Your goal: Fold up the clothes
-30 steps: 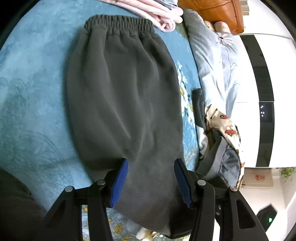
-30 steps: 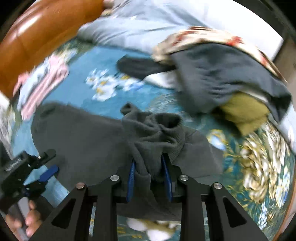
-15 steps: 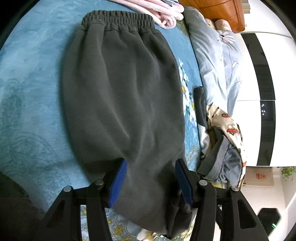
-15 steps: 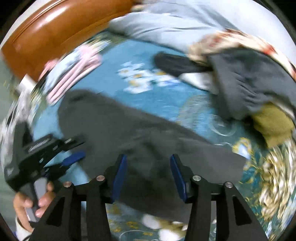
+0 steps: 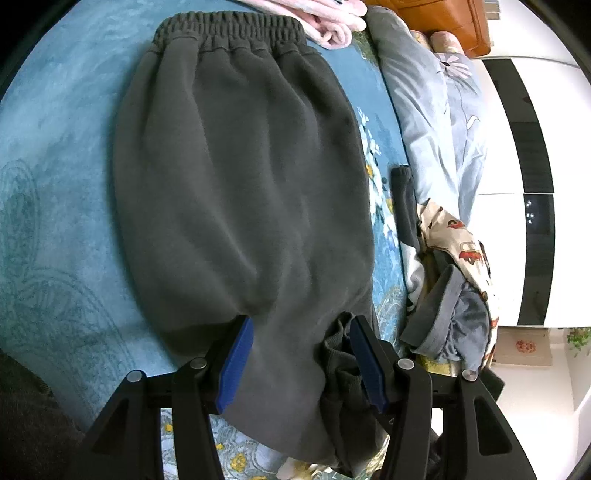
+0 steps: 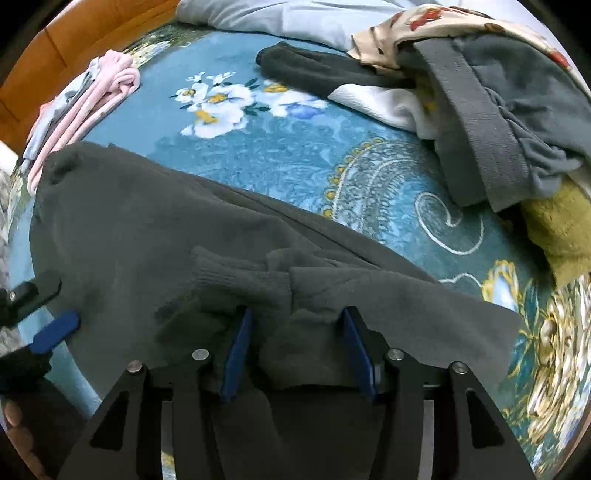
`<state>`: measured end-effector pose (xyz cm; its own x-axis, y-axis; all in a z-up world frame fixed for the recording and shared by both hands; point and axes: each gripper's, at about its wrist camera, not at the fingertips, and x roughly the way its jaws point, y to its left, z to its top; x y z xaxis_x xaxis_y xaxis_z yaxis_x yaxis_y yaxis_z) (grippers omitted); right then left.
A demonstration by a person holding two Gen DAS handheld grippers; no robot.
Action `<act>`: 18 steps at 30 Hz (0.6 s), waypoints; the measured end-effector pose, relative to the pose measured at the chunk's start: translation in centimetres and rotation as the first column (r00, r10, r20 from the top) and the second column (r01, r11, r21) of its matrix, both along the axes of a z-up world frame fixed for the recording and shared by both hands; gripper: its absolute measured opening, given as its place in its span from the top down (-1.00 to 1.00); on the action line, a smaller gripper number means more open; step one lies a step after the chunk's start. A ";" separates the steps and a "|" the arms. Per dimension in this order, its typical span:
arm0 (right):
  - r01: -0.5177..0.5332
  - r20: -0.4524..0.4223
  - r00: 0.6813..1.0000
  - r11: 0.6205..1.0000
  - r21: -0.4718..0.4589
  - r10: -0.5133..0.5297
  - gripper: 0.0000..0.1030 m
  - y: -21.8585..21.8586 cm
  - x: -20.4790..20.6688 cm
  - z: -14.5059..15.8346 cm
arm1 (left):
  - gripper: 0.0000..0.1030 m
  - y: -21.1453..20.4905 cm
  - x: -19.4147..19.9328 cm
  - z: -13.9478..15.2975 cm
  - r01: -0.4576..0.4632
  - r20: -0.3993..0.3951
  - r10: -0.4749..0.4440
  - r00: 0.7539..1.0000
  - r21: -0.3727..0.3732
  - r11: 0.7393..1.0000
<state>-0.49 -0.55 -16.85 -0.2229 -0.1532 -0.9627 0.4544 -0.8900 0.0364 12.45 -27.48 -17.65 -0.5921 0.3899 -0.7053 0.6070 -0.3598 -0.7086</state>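
Dark grey sweatpants point(image 5: 240, 177) lie flat on the blue bedspread point(image 5: 55, 147), with the elastic waistband point(image 5: 229, 29) at the far end. Their ribbed cuffs point(image 6: 240, 277) rest folded back on the leg cloth. My left gripper point(image 5: 301, 350) hovers open over the near end of the pants, and a cuff point(image 5: 340, 354) lies beside its right finger. My right gripper point(image 6: 295, 332) is open too, its blue pads on either side of the loose cuff cloth. The left gripper point(image 6: 55, 332) also shows at the left edge of the right wrist view.
A heap of unfolded clothes point(image 6: 498, 110) lies on the right of the bed, with an olive piece point(image 6: 561, 229) under it. Folded pink clothing point(image 6: 92, 96) sits by the wooden headboard point(image 6: 74, 44). A pale blue quilt point(image 5: 436, 122) runs along the far side.
My right gripper held the bunched cuffs one second ago; it has opened and the cuffs now lie on the pants. The left gripper stayed open and barely moved.
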 end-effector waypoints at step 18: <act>0.019 0.051 0.999 0.993 -0.116 -0.014 -0.02 2.6 -0.2 2.6 | -0.14 -12.7 3.1 -0.4 -0.382 -0.023 0.381 0.924 -0.104 0.918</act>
